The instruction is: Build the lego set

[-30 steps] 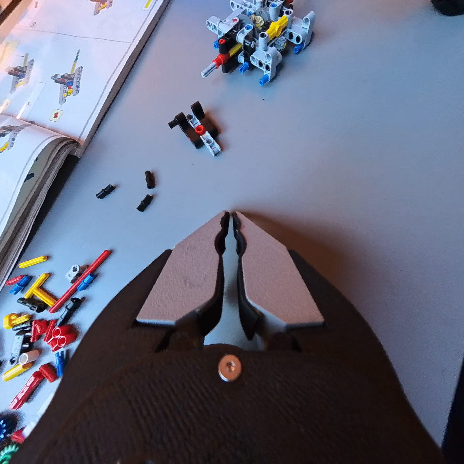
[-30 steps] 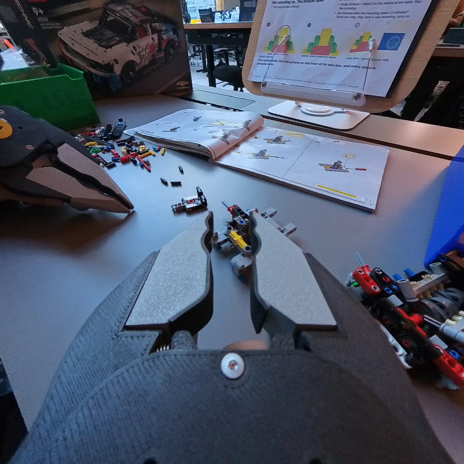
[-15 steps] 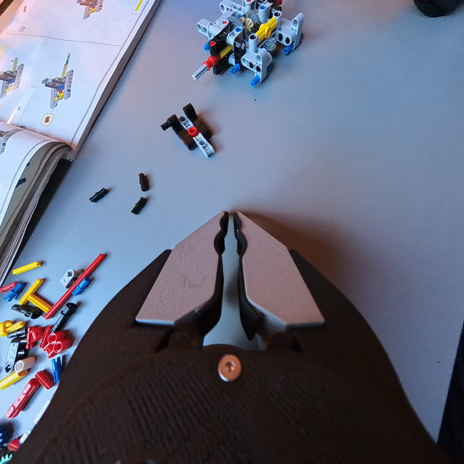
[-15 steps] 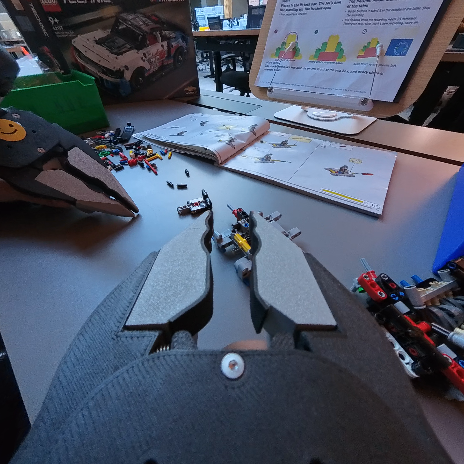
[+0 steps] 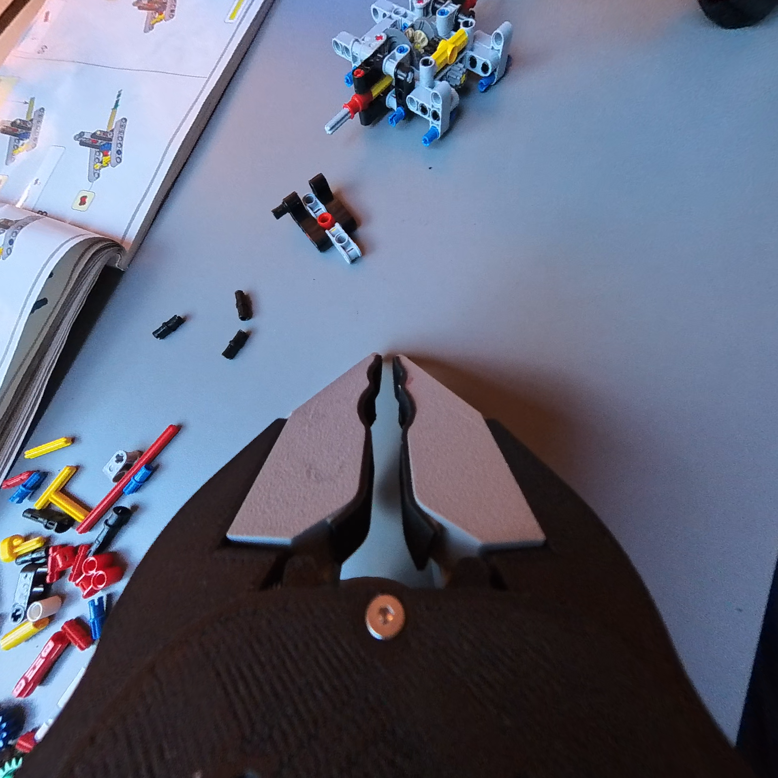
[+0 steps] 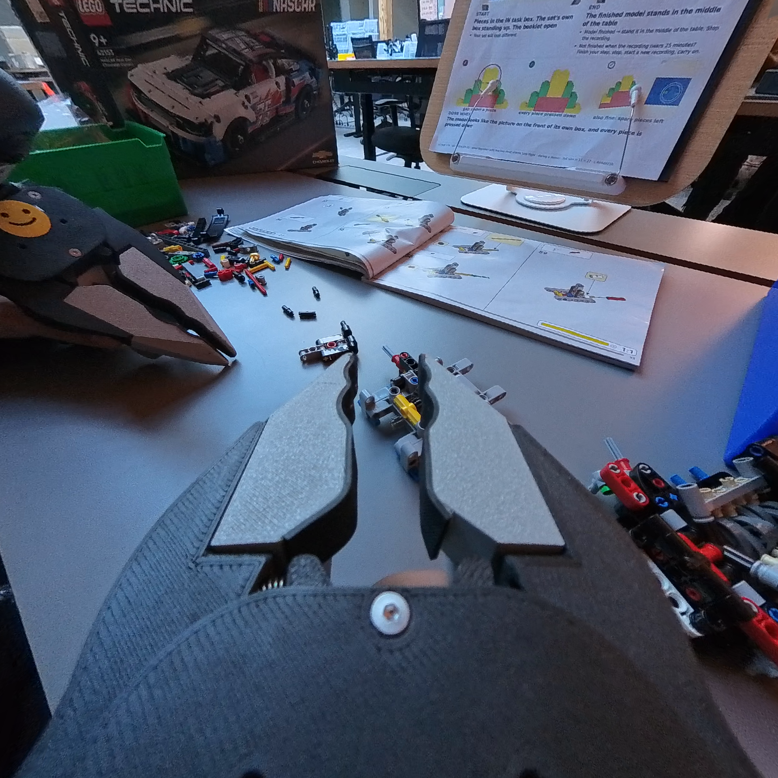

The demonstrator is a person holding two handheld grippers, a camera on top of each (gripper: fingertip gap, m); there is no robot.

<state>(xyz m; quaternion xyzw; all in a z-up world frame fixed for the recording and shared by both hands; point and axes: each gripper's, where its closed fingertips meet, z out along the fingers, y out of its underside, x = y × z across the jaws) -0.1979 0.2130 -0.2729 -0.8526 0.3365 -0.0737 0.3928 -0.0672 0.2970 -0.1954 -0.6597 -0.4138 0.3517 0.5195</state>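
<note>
My left gripper (image 5: 386, 358) is shut but for a sliver, with nothing between its pads and its tips low over the grey table (image 5: 589, 294). It also shows in the right wrist view (image 6: 229, 358). Nearest it lie three black pins (image 5: 243, 305) and a small black and grey subassembly (image 5: 324, 219). My right gripper (image 6: 387, 362) is open and hovers above a grey, black and yellow assembly (image 6: 395, 404). That assembly rests on the table untouched and also shows in the left wrist view (image 5: 421, 71).
An open instruction booklet (image 6: 463, 269) lies beyond the parts. A pile of loose coloured pieces (image 5: 63, 526) sits at the left. A larger assembly (image 6: 682, 526) and a blue box (image 6: 758, 379) stand at the right. A green bin (image 6: 97, 177), a set box (image 6: 210, 84) and a sheet stand (image 6: 568, 105) line the back. Across from one pair of fingers to the other is roughly 20 cm.
My left gripper's pads have parted by a sliver and the gripper has shifted slightly. My right gripper has stayed open and has barely moved.
</note>
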